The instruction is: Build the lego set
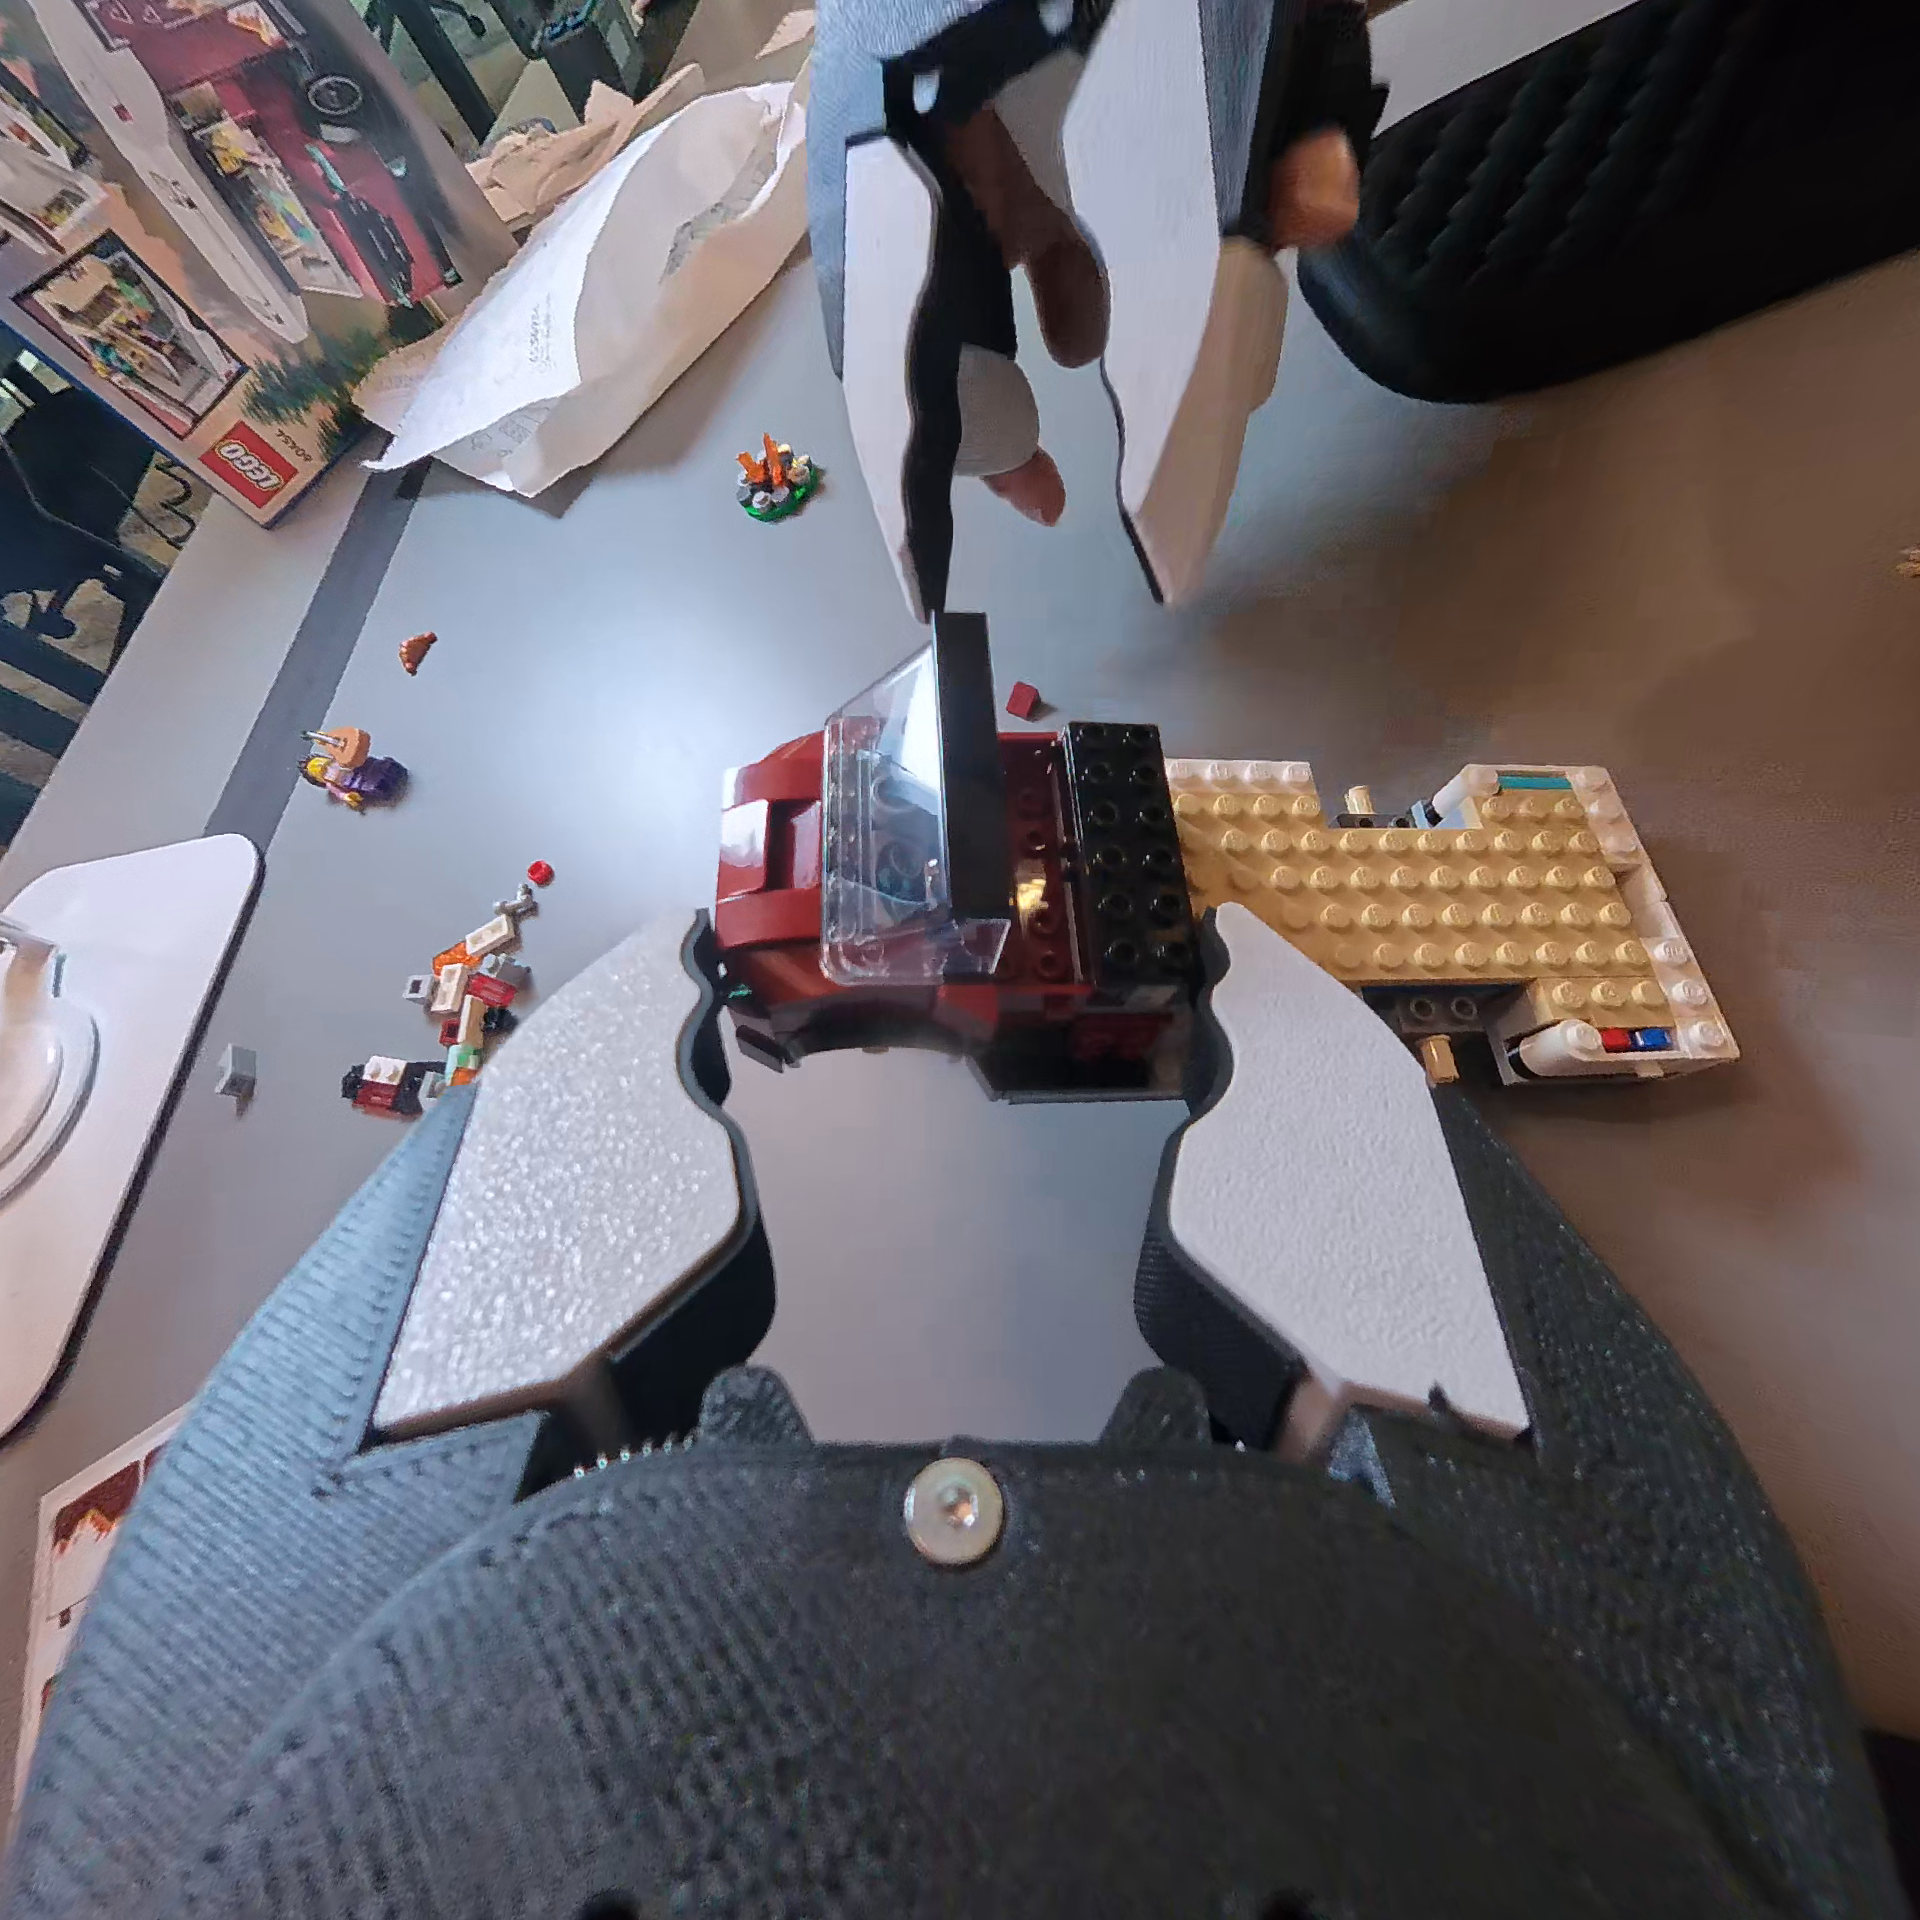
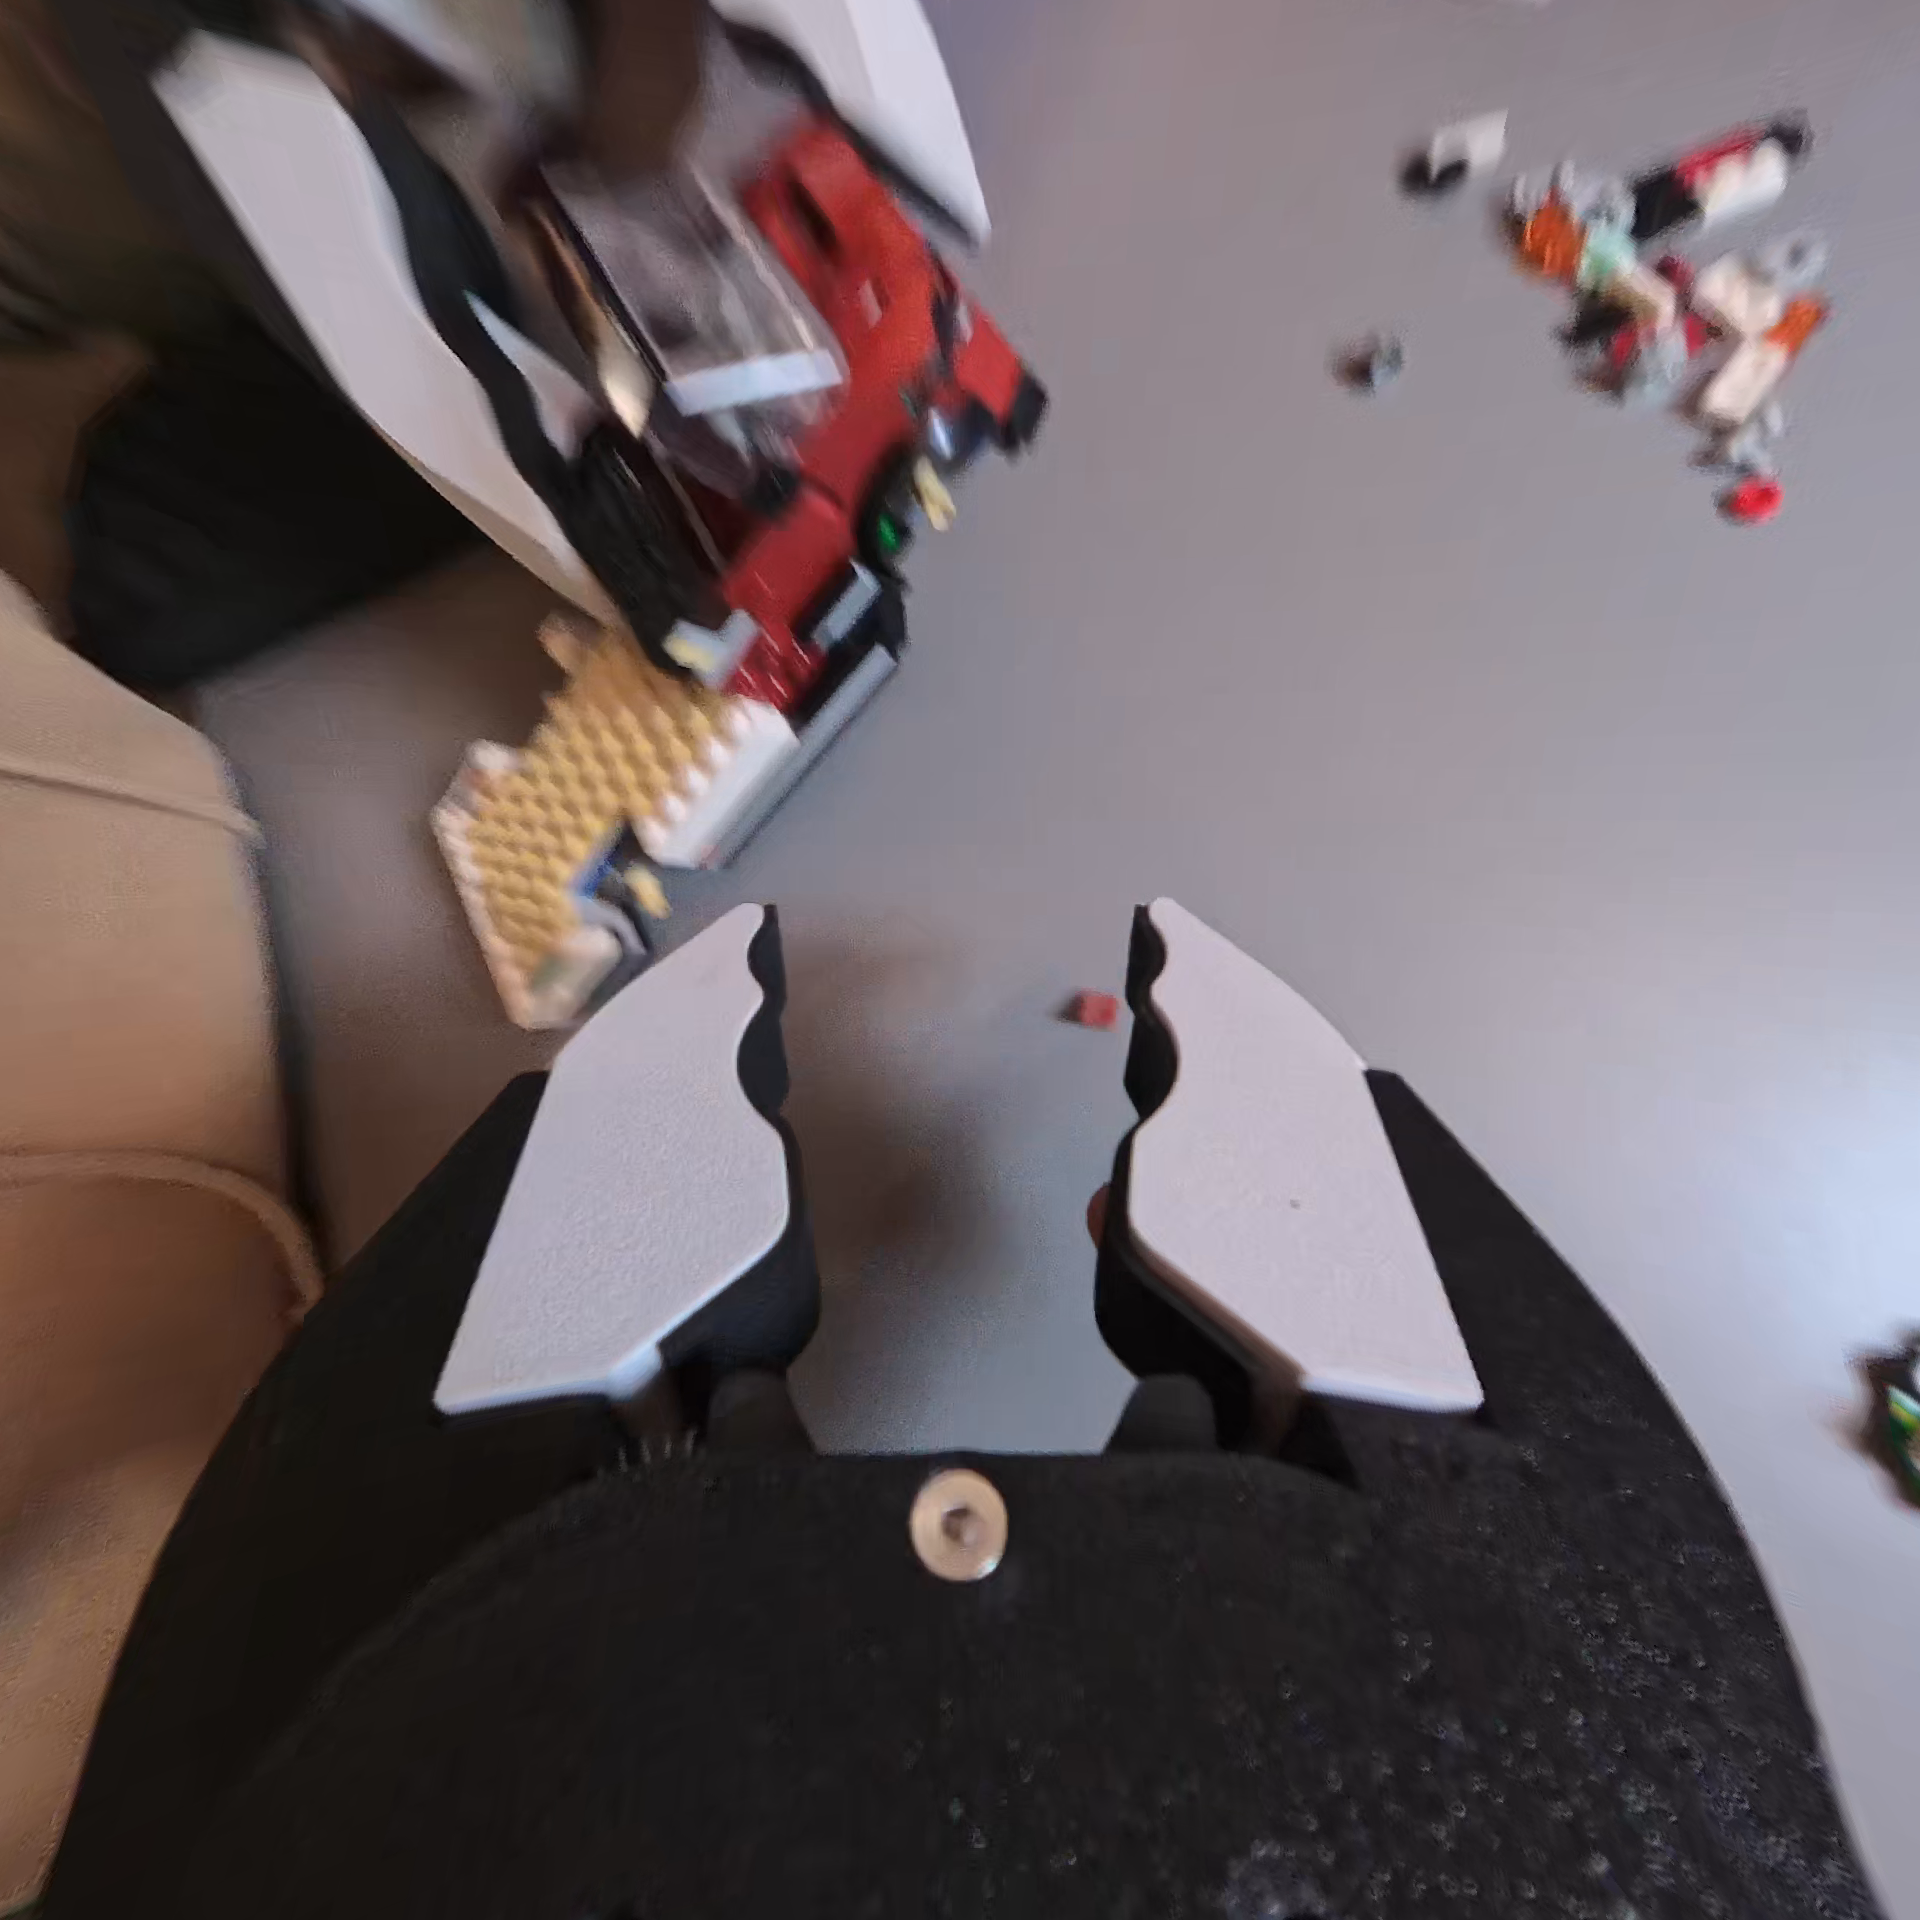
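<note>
**Grippers at the brick truck**

Left wrist view: left gripper at 6 o'clock, jaws clamped on the dark red truck; tan plate at 3 o'clock.

Right wrist view: right gripper jaws apart, nothing held; red piece near right fingertip; truck at 11 o'clock.

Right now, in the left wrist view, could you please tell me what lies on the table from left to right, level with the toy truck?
Purple toy figure → pile of small loose bricks → dark red truck cab → black brick → tan studded plate.
</note>
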